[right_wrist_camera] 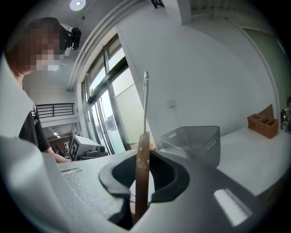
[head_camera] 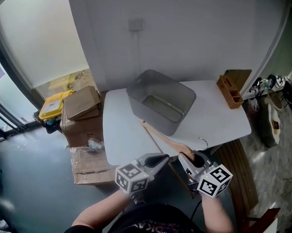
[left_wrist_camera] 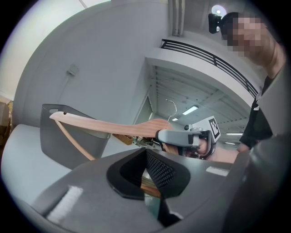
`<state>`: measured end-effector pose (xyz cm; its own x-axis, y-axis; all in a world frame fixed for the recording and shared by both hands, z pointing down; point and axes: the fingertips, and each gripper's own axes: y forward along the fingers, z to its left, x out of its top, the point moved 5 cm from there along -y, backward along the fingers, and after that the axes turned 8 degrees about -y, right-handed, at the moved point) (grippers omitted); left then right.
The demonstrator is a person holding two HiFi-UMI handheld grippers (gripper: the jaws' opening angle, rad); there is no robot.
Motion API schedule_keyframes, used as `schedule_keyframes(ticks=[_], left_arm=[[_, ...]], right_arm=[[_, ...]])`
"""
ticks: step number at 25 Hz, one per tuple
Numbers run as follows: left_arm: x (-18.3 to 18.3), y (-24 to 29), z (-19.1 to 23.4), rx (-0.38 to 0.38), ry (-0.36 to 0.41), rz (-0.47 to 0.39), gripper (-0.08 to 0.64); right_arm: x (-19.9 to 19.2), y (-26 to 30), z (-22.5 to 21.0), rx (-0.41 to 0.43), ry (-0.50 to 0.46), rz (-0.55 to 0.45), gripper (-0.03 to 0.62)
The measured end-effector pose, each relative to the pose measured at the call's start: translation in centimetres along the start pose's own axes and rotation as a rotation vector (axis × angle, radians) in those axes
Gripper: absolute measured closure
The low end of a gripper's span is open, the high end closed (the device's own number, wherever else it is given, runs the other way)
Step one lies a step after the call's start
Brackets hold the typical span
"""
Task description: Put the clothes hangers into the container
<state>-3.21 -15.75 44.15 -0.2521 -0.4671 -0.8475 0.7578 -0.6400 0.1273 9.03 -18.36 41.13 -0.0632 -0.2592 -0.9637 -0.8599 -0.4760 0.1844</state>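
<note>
A wooden clothes hanger (head_camera: 163, 136) with a metal hook hangs over the near edge of the white table (head_camera: 218, 121), its far tip pointing at the grey container (head_camera: 153, 115). My right gripper (head_camera: 186, 157) is shut on the hanger's thick middle, just below the hook. In the right gripper view the wood (right_wrist_camera: 142, 150) stands upright between the jaws, with the container (right_wrist_camera: 195, 141) beyond. My left gripper (head_camera: 164, 161) is shut on the thin lower bar, of which a piece (left_wrist_camera: 150, 187) shows between its jaws. The left gripper view also has the hanger's upper arm (left_wrist_camera: 109, 126) and the container (left_wrist_camera: 52, 136).
A wooden organiser box (head_camera: 230, 91) stands at the table's far right corner. Cardboard boxes (head_camera: 81, 103) and a yellow item (head_camera: 53, 105) lie on the floor left of the table. Shoes and bags (head_camera: 274, 102) are at the right. A wall rises behind the table.
</note>
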Motion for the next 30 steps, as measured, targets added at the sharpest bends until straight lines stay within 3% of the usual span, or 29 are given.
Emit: schedule_keyframes(ticks=[18, 24, 30], left_arm=[[7.2, -3.5, 7.8, -0.053, 0.08, -0.014, 0.561], [9.4, -2.5, 8.8, -0.046, 0.103, -0.032, 0.561], [10.6, -0.5, 9.6, -0.016, 0.115, -0.043, 0.561]], right_arm=[[6.1, 10.2, 0.8, -0.063, -0.196, 0.032, 0.534], [7.8, 11.5, -0.9, -0.049, -0.254, 0.064, 0.534], [10.1, 12.7, -4.3, -0.011, -0.404, 0.129, 0.534]])
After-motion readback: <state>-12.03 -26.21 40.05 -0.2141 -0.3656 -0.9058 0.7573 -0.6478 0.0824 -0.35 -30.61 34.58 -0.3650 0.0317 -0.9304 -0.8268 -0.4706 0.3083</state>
